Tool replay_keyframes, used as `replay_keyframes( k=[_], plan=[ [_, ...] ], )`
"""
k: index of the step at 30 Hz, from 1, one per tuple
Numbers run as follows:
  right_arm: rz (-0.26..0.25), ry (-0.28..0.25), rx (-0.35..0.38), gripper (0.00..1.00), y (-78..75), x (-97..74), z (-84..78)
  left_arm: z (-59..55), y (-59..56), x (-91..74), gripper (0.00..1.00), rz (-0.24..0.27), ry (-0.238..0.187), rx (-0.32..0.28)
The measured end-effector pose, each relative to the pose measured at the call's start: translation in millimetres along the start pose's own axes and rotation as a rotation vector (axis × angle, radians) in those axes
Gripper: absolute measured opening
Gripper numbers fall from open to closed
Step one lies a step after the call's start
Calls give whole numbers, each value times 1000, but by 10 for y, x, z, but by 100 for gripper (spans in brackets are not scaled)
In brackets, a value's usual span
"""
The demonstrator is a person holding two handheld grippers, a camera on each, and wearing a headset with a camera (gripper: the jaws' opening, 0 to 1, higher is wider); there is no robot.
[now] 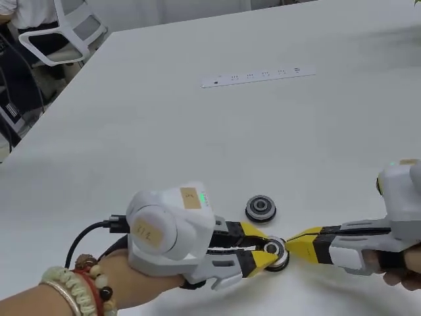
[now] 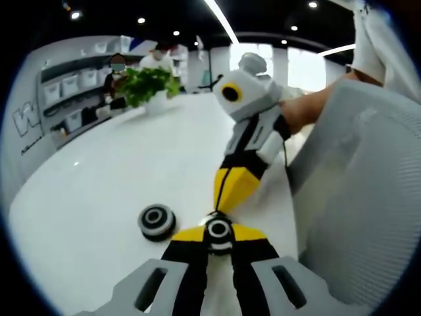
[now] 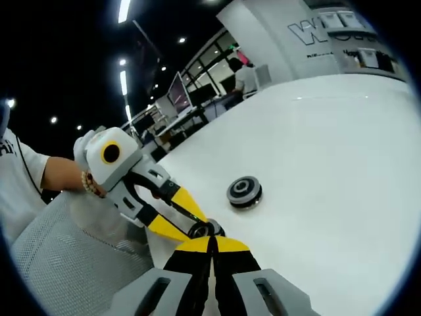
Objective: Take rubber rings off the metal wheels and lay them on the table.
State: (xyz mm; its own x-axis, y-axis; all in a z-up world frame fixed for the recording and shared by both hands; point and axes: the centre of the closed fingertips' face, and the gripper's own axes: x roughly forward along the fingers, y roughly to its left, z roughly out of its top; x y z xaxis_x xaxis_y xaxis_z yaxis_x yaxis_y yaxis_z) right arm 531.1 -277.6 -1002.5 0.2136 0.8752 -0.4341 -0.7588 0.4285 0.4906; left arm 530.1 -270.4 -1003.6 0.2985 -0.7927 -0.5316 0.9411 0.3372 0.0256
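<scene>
Head view: the left tongs [image 1: 262, 251] come in from 9 o'clock and the right tongs [image 1: 297, 245] from 3 o'clock. They meet over the near part of the white surface [image 1: 197, 131].

Left tongs: the yellow tips are pinching the held wheel [image 1: 276, 250] on both flanks. It sits at or just above the surface; I cannot tell which.

Right tongs: the tips are pressed together, with their point touching the wheel's rim on its 3 o'clock side. I cannot tell whether any rubber is caught between them.

The rubber ring [image 2: 219, 247] appears seated on the held wheel, so I judge the peel not yet begun. The second wheel [image 1: 260, 207] lies flat at about 11 o'clock of the held one, near but apart, with its dark ring on.

Risks from here:
- The tips may slide off the ring. The rubber is thin and sits flush with the metal, so a shallow bite would probably slip when pulled.
- The wheel may twist or pop out of the left tongs, since a sideways pull works against a grip on a small round part.
- The ring may snap back or flick away if it is stretched and then released unevenly.
- The second wheel may get knocked, as it is close enough to be hit if either tool jerks free.
</scene>
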Motion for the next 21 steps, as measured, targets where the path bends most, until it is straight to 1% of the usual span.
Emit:
replay_keyframes(
  k=[10,13,15,21],
  plan=[
    [7,1,-10,0,51,19,16,-6,-1,-3,13,-2,4,2],
    [-6,9,-48,0,63,30,12,-7,0,-3,13,-3,2,0],
    [-6,14,-61,0,71,37,14,-8,2,-5,13,-2,2,-1],
    [-2,34,-75,0,64,51,14,-8,4,-5,13,-4,-3,-7]
  ],
)
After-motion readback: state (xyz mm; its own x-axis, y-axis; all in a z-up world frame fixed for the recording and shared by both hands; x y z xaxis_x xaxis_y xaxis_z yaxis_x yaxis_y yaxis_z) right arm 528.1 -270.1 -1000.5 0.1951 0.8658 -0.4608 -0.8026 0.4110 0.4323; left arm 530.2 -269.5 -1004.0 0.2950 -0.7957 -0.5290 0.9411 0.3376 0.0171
